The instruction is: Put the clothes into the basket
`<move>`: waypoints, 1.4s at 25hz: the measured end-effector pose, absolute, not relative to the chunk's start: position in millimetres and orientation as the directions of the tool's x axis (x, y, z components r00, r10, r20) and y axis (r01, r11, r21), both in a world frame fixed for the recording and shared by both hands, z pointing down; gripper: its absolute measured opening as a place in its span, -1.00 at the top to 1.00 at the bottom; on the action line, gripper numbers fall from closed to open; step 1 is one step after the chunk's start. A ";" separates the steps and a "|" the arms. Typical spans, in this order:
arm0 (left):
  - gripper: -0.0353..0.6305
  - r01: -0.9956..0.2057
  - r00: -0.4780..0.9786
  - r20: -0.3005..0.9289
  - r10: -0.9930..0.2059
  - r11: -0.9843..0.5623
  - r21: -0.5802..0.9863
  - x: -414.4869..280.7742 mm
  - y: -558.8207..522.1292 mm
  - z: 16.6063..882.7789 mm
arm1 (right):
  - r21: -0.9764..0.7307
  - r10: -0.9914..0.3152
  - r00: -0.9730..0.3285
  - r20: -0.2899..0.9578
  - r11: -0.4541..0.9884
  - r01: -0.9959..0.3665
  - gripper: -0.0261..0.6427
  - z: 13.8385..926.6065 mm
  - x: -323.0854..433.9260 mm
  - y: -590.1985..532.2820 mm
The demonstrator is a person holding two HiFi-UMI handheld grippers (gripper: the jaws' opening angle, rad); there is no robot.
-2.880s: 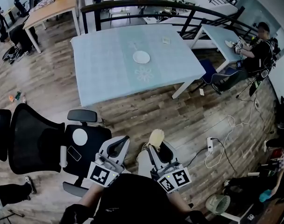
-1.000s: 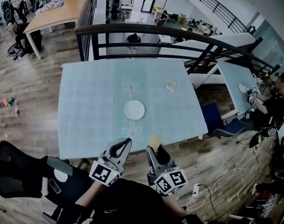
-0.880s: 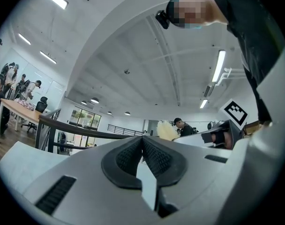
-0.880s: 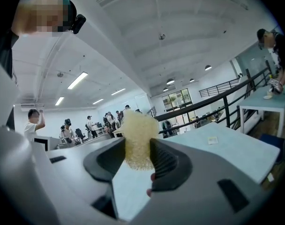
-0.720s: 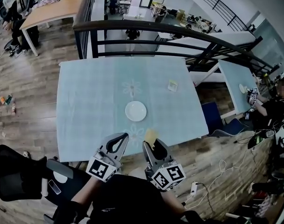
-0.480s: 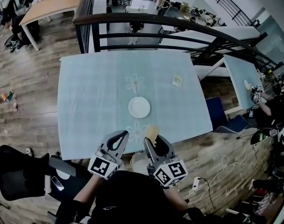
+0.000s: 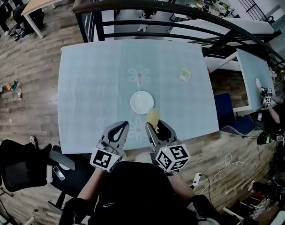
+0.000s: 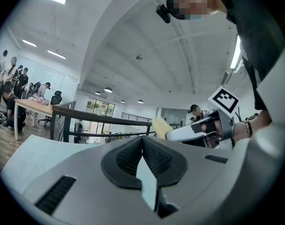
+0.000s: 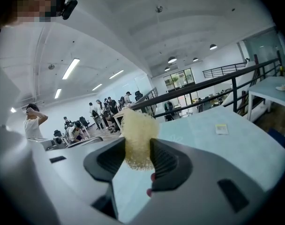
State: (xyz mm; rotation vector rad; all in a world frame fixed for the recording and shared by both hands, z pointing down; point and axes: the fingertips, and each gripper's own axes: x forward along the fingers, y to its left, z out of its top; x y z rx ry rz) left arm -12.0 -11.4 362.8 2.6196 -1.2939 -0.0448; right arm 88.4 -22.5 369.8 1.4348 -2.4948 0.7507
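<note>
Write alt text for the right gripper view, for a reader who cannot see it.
The right gripper is shut on a pale yellow fuzzy piece, seen close up. Beyond it lies a pale blue table with a small card on it. Farther off are a dark railing and people in an open office.

Pale blue table (image 7: 86, 83) with white flower prints, white plate (image 7: 142, 102), pale yellow cloth (image 7: 153, 116), grey left gripper (image 7: 118, 127) and right gripper (image 7: 156, 125) with black-and-white square markers, brown floor (image 7: 20, 111).

table (image 7: 86, 93): pale blue top | 1 white plate (image 7: 142, 102) at centre | 1 small card (image 7: 185, 74) far right
</note>
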 end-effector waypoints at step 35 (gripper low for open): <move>0.86 -0.856 0.507 0.238 -0.829 -0.451 0.253 30.4 -128.8 446.1 | -0.266 -0.336 -0.458 0.823 0.484 -0.833 0.42 649.2 63.9 -162.2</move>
